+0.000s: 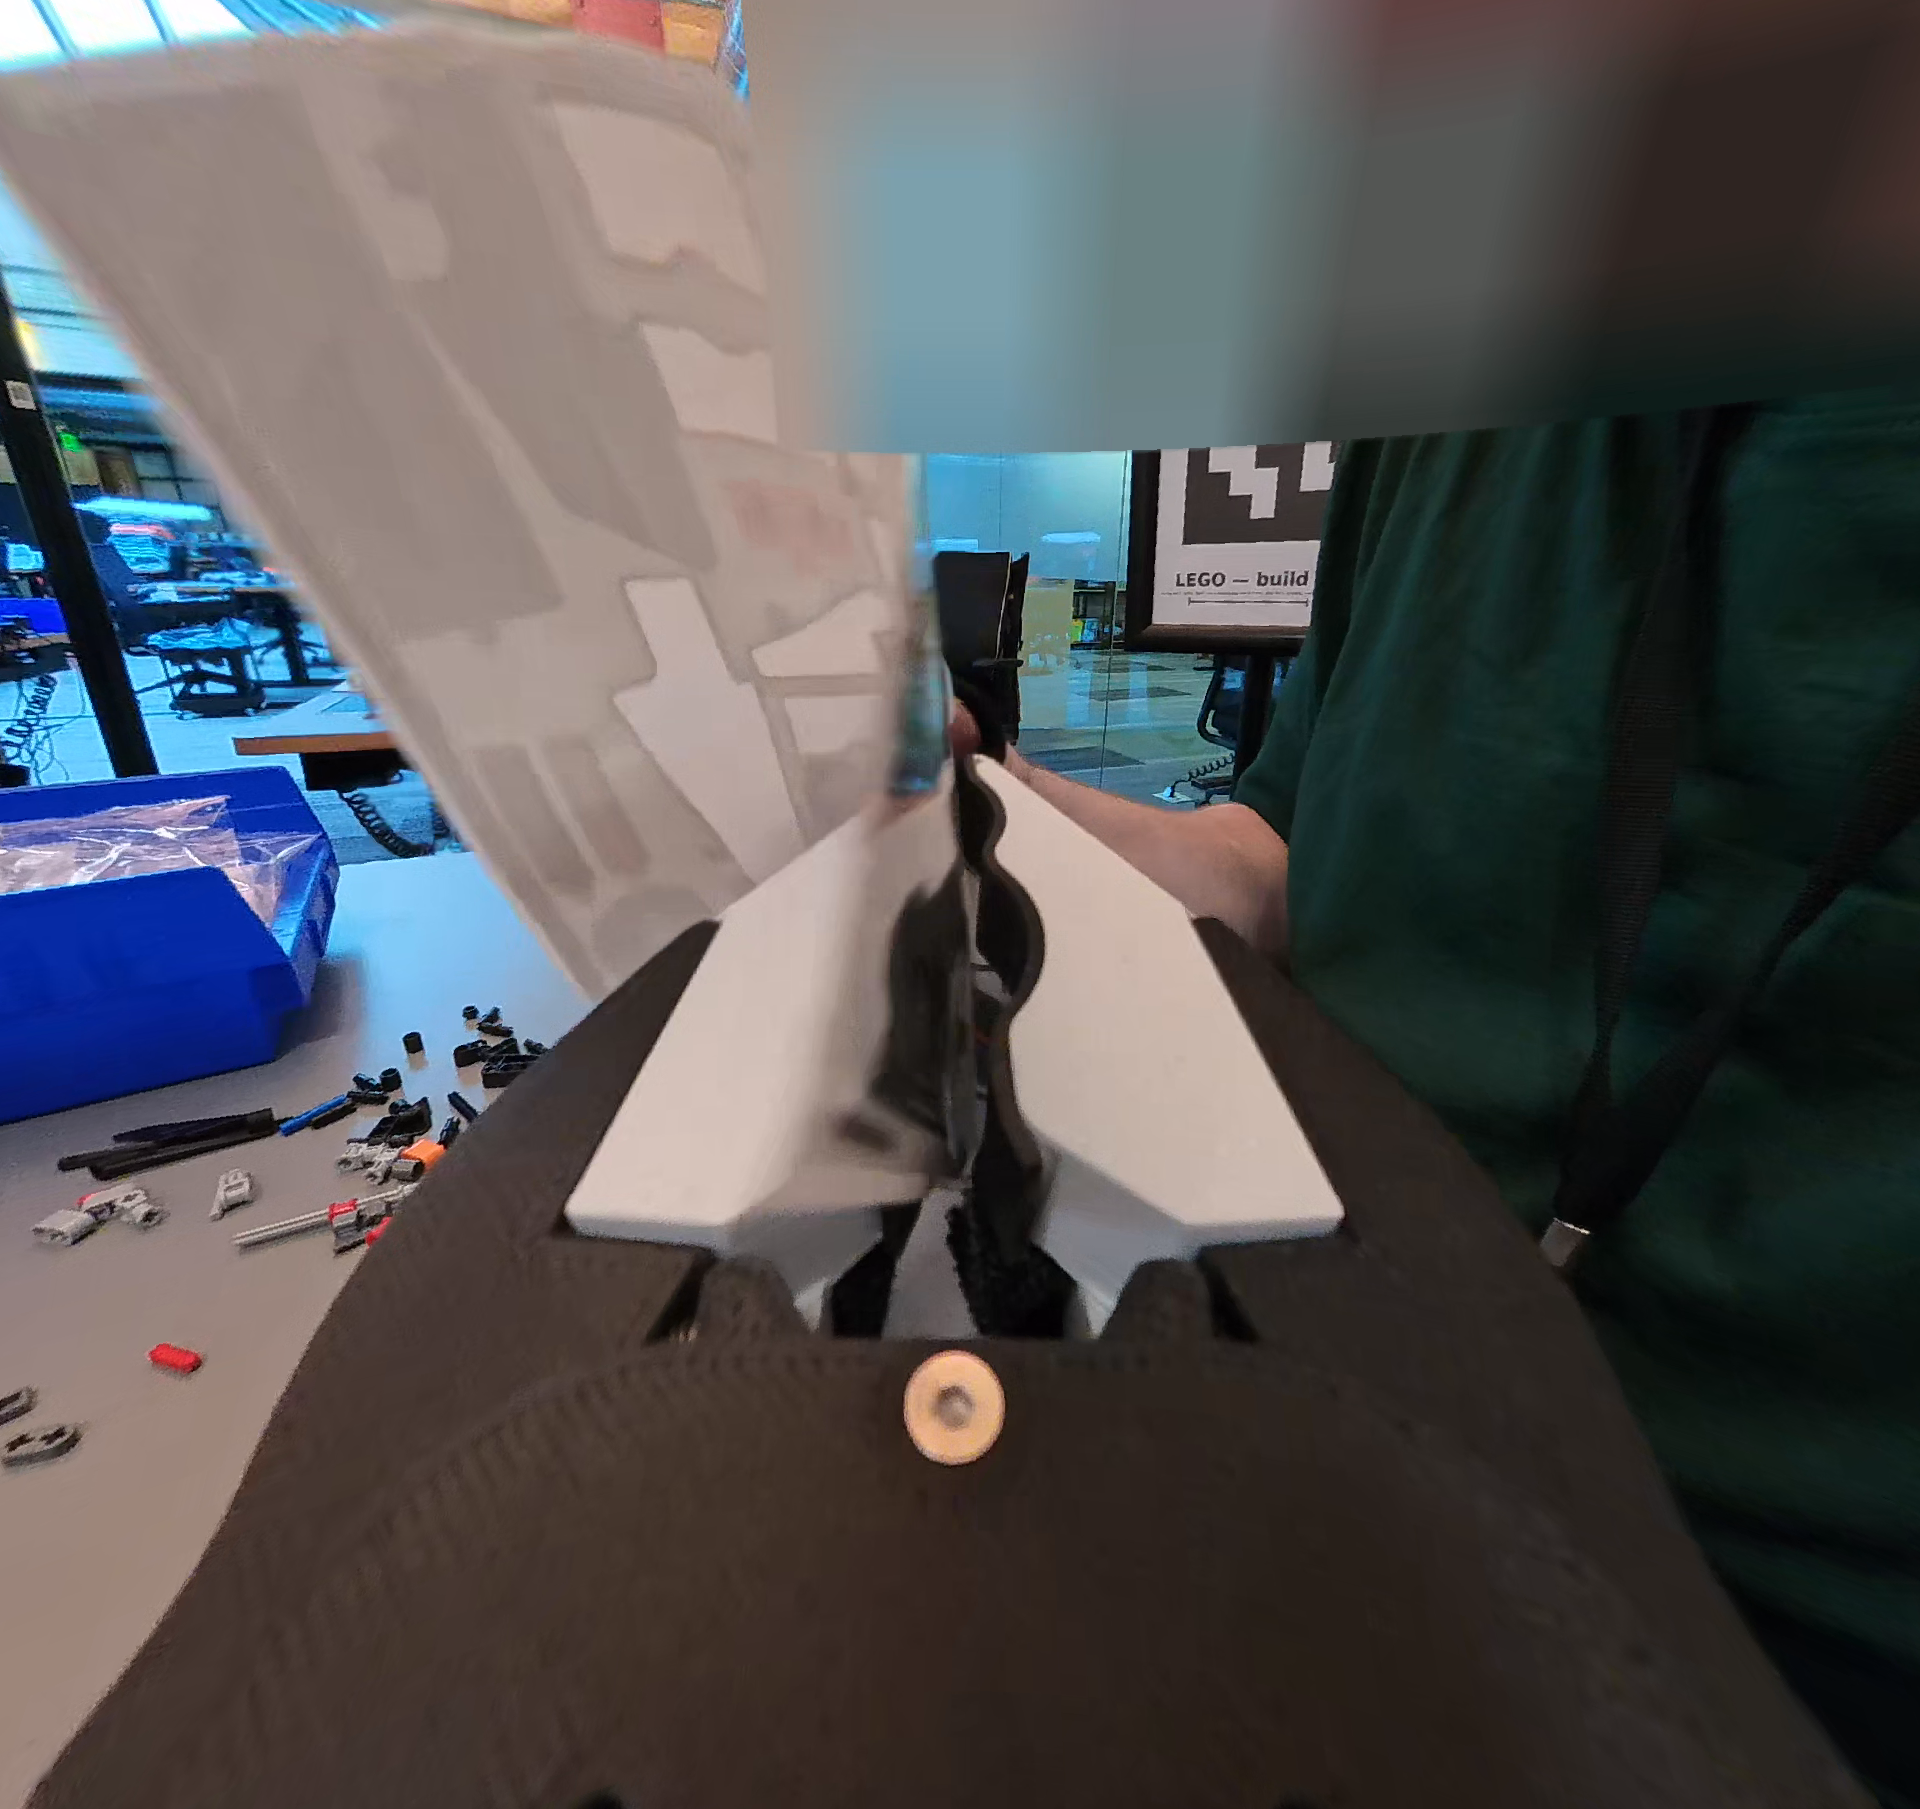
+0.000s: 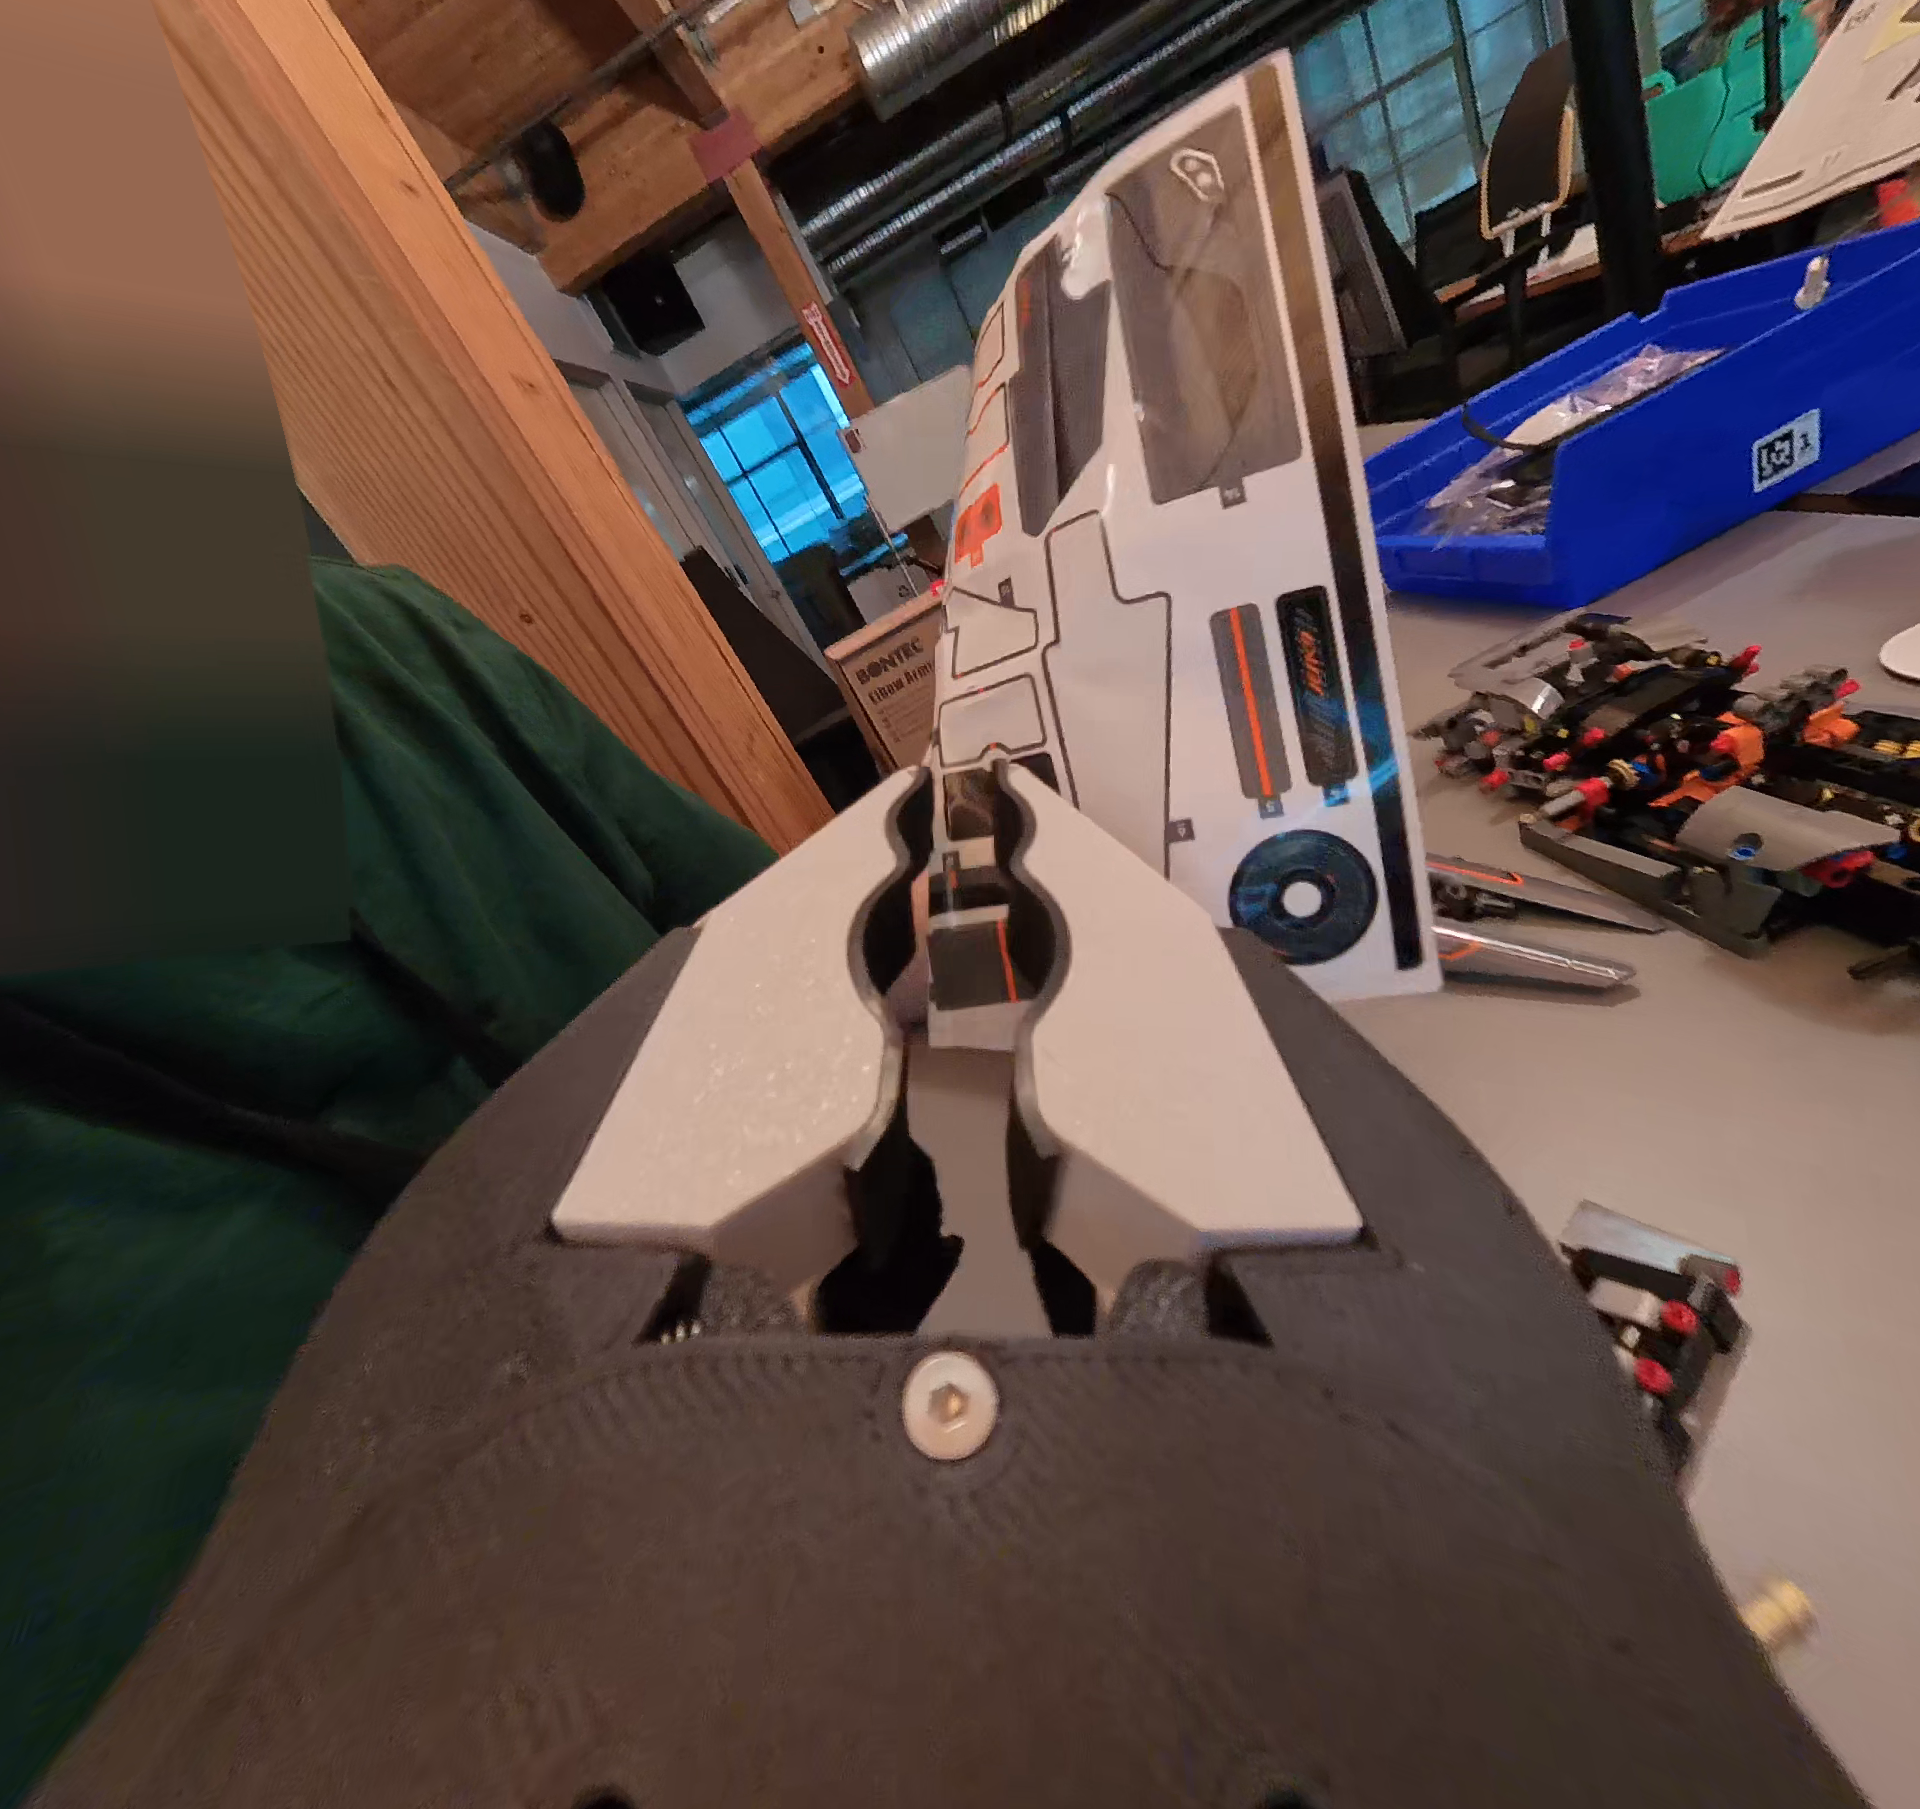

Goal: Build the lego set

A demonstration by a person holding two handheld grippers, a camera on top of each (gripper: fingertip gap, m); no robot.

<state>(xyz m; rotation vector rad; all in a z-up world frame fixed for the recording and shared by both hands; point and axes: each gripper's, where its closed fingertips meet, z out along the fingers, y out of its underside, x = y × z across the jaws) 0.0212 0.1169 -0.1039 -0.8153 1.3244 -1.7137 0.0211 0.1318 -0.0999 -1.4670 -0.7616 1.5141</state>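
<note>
A white sticker sheet [image 2: 1174,533] with dark and orange stickers stands upright over the grey table. My right gripper [image 2: 961,774] is shut on its lower left corner; a dark sticker with an orange line shows between the fingers. In the left wrist view I see the sheet's pale back [image 1: 468,471], blurred, rising up and left. My left gripper [image 1: 961,777] is shut on its lower edge. The right gripper's black body [image 1: 982,637] shows just beyond, with a hand [image 1: 1153,834] behind it. The half-built black and orange Lego car chassis [image 2: 1683,783] lies on the table to the right.
A blue bin [image 2: 1621,481] [image 1: 135,938] holds plastic bags. Loose small Lego parts [image 1: 395,1125] lie scattered on the table. Silver panel pieces [image 2: 1527,949] and a small grey sub-assembly [image 2: 1652,1312] lie near the chassis. A person in a green top [image 1: 1621,928] is close by. My two grippers' fingertips are within a few centimetres of each other. Left tips and right tips are each some 20 cm from the small grey sub-assembly [image 2: 1652,1312].
</note>
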